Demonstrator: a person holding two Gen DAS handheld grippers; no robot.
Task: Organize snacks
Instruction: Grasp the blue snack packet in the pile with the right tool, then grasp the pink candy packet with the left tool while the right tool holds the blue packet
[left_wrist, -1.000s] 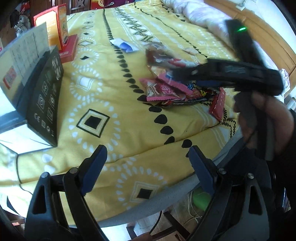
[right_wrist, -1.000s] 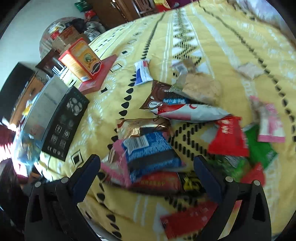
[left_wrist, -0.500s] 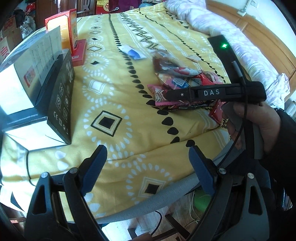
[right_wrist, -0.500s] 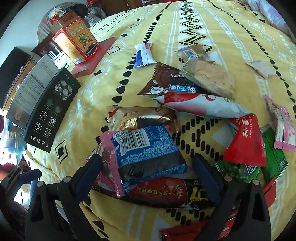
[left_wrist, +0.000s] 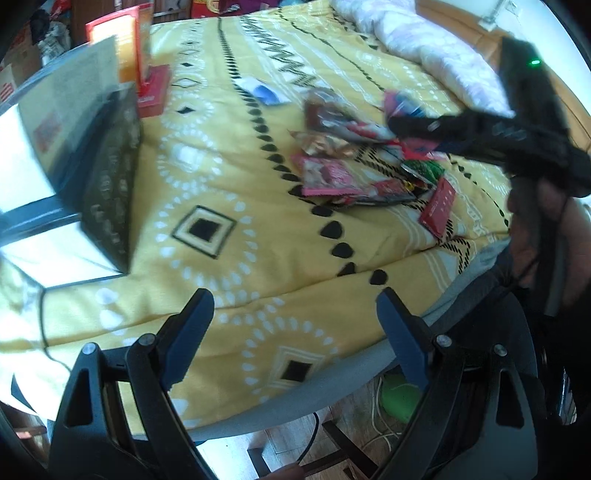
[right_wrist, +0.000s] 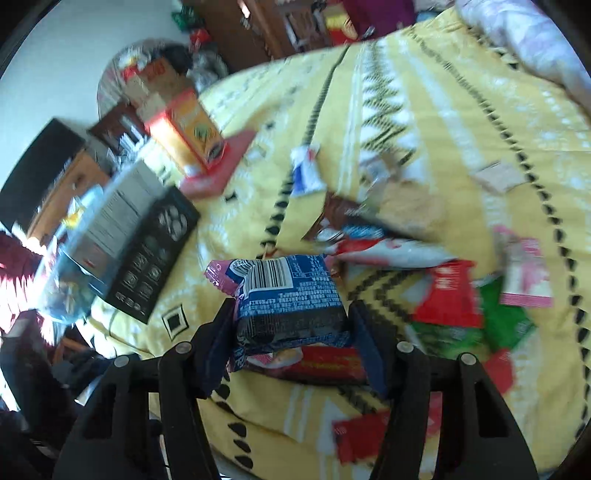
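While most of the snack pile (right_wrist: 424, 266) lies loose on the yellow bedspread (right_wrist: 461, 122), only an early stage of the sorting, by the look of it. Just one blue packet (right_wrist: 291, 295) taken up, clamped between the jaws of the right gripper (right_wrist: 291, 343), which have just been closing onto it. Plenty left to do: red, green, pink and brown wrappers scattered to the right and beyond, a blue-and-white sachet (right_wrist: 304, 170) farther off, a small tan packet (right_wrist: 498, 177) far right. No snack visibly placed in any container; whether the dark box (right_wrist: 147, 251) at the left is the destination cannot be told.

Blue packet: plump, pillow-shaped, glossy film, barcode panel facing up at the far end, dark band near the jaws, a pink crimped edge poking out at the left. Held at its near end, tipped away, just above the pile at the near edge of the bed.

Left gripper (left_wrist: 295, 332): jaws wide apart, nothing between them, hovering over bare bedspread near the bed's edge, well apart from the pile.
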